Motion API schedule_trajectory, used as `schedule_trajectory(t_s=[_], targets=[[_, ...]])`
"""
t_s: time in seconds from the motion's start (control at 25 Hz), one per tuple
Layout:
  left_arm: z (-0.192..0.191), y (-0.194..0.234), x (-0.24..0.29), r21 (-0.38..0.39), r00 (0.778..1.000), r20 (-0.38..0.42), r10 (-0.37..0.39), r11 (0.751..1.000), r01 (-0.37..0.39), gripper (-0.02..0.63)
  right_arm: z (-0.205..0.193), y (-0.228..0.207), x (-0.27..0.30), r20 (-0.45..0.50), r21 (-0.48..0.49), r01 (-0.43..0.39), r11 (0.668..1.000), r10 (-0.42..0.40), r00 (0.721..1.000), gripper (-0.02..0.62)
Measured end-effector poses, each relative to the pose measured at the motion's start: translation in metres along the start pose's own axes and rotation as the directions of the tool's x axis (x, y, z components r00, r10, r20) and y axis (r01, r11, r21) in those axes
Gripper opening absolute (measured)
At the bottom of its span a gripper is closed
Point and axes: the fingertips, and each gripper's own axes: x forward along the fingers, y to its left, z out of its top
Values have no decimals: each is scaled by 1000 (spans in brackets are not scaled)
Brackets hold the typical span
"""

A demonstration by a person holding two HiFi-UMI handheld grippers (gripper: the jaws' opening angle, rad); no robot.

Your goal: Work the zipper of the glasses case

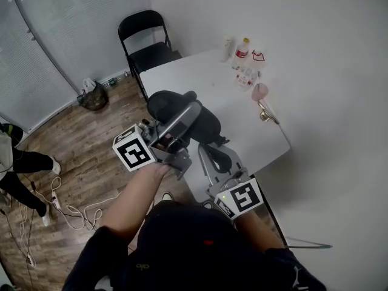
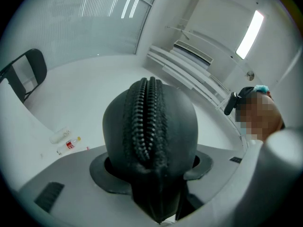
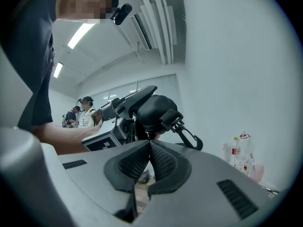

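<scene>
Black oval fabric-covered glasses case (image 2: 149,126) is held in the air, off the white table (image 1: 200,77), above its left edge toward the near corner. Left gripper (image 1: 182,126) is clamped on it: jaws partly apart, both pads pressed against the case's flanks at its near end. The case's long axis runs straight out along those jaws, tilted upward and away from the hand. The row of black zipper teeth (image 2: 146,112) climbs over the rounded end along that same line and looks closed as far as it shows. Right gripper (image 3: 149,148) has its jaws together, ribbed pads meeting with no gap, and points roughly level at the case from the person's right. In the right gripper view the case lies just above and just beyond the jaw tips, seen end-on, with its black strap clip (image 3: 189,134) hanging off to the right of them. I cannot tell whether a thin zipper tab is pinched at the tips, as that spot is too small and crowded. Judgement: the right hand is nearer the slider end, and the left serves as anchor. Any pull should follow the seam along the case's long axis, away from the left jaws. A pull off that line would likely twist the case in the left grip.
</scene>
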Motion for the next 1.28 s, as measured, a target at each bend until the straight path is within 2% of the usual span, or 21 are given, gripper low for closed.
schedule_trajectory(t_s=[0.16, 0.32, 0.52, 0.72, 0.96, 1.28], targets=[[1, 5, -5, 4, 999, 34, 32, 999, -32, 272, -2, -5, -6, -26, -45, 24, 999, -25, 999, 18], [-1, 10, -7, 32, 998, 22, 57, 998, -57, 272, -5, -20, -10, -58, -99, 55, 994, -61, 996, 17], [-10, 6, -13, 72, 998, -32, 60, 996, -58, 272, -3, -30, -19, -86, -191, 91, 977, -109, 990, 17], [-28, -1, -17, 108, 987, -153, 52, 994, -35, 272, -1, -32, -25, -110, -282, 100, 954, -136, 985, 17], [-52, -6, -22, 131, 941, -338, 24, 991, 22, 272, -1, -28, -29, -160, -422, 50, 905, -129, 979, 17], [-83, 2, -26, 171, 873, -486, 32, 984, 59, 272, -12, -35, -28, -211, -484, 6, 875, -123, 970, 17]])
